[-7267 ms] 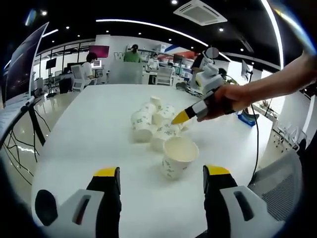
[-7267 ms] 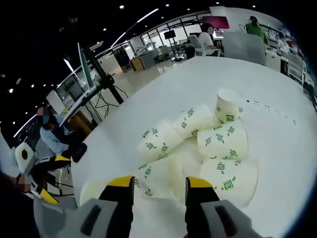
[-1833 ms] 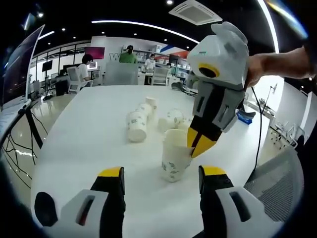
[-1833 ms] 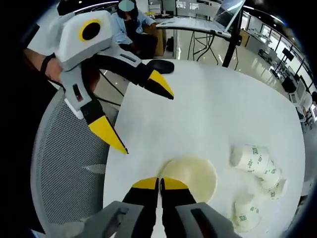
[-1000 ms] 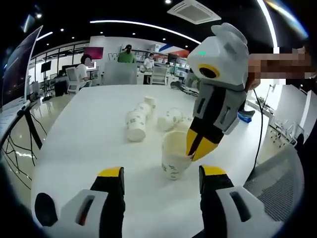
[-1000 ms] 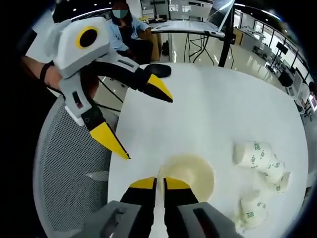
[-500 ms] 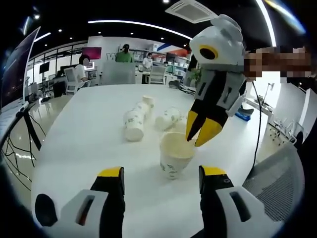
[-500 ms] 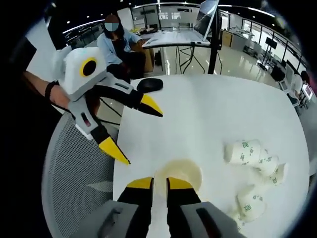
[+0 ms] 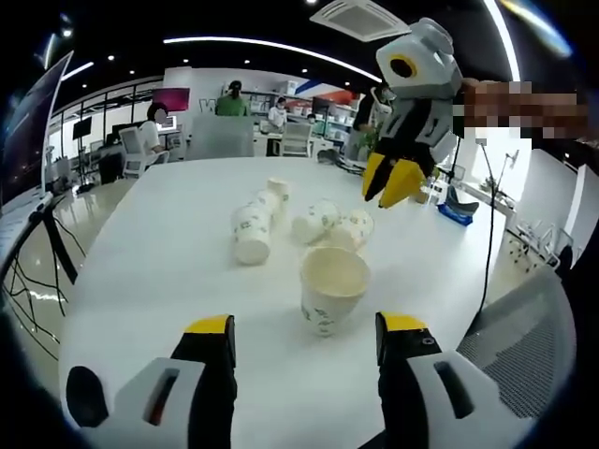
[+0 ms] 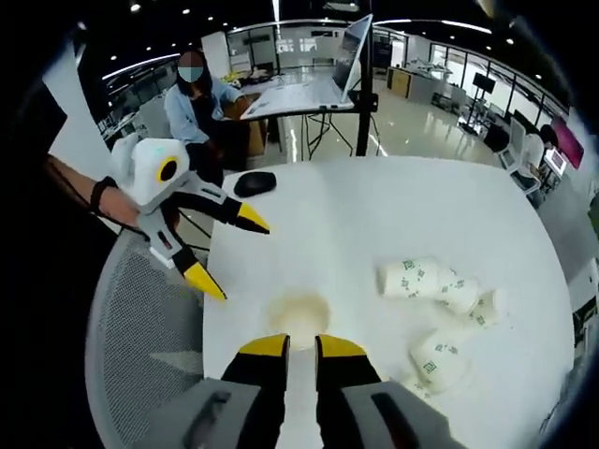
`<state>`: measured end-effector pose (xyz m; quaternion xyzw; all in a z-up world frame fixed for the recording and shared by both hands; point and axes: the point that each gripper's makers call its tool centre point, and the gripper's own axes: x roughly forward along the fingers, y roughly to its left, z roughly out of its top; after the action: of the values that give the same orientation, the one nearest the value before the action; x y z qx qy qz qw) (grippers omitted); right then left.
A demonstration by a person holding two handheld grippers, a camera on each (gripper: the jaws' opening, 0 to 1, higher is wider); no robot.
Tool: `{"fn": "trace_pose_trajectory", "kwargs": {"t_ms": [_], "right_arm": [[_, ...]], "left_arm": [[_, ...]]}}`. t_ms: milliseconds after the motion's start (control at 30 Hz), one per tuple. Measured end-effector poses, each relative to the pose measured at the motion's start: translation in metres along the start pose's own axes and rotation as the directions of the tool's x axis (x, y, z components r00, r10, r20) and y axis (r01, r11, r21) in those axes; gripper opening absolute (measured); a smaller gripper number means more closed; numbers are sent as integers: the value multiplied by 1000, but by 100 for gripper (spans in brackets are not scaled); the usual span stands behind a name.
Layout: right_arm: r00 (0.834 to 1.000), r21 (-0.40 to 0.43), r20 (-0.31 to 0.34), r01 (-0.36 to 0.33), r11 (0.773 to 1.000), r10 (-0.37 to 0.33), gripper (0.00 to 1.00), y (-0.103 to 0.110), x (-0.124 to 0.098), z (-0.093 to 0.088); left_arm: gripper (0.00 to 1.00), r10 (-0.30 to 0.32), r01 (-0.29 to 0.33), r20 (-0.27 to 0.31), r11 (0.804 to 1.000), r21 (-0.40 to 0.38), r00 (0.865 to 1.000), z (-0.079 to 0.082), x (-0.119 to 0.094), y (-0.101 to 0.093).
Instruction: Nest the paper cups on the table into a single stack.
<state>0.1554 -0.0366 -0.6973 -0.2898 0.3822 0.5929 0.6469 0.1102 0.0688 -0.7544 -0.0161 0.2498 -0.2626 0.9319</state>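
Note:
An upright paper cup [image 9: 332,288] with green marks stands on the white table [image 9: 159,253], just ahead of my left gripper [image 9: 306,325], which is open and holds nothing. Behind it several cups lie on their sides: one [image 9: 251,234] to the left, others [image 9: 316,221] bunched in the middle. My right gripper [image 9: 389,181] hangs high above the table at upper right, jaws slightly apart. From above, the upright cup [image 10: 298,310] sits below my right gripper [image 10: 301,347], open by a narrow gap with nothing in it. The left gripper [image 10: 229,250] spreads wide at the table edge. Lying cups [image 10: 412,277] rest to the right.
A grey mesh chair [image 10: 140,360] stands by the table's near edge. A black mouse [image 10: 255,183] lies on the table behind the left gripper. A seated person [image 10: 201,108] and a laptop stand [image 10: 360,89] are beyond that.
My right gripper, earlier shut on the upright cup's rim, has let go and risen away from it. The cup stays standing on the table. The left gripper has stayed open in place.

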Motion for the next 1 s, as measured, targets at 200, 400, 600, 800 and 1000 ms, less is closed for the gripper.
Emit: {"fn": "trace_pose_trajectory", "kwargs": {"t_ms": [200, 400, 600, 800, 1000], "right_arm": [[999, 70, 19, 47, 996, -49, 7, -22, -18, -18], [994, 155, 13, 109, 982, -112, 11, -51, -29, -48], [989, 222, 14, 141, 965, -148, 13, -65, -37, -67], [983, 264, 1, 177, 948, -184, 15, -75, -38, -85], [979, 288, -31, 204, 936, -204, 19, -86, -31, -111]], "left_arm": [[59, 0, 0, -5, 1000, 1, 1000, 0, 0, -1], [59, 2, -2, -7, 1000, 0, 1000, -1, 0, -1], [58, 4, -4, -13, 1000, 3, 1000, -1, 0, -1], [58, 6, -6, -16, 1000, 2, 1000, -1, 0, 0], [57, 9, -9, -21, 1000, 2, 1000, -3, 0, 1]]}}
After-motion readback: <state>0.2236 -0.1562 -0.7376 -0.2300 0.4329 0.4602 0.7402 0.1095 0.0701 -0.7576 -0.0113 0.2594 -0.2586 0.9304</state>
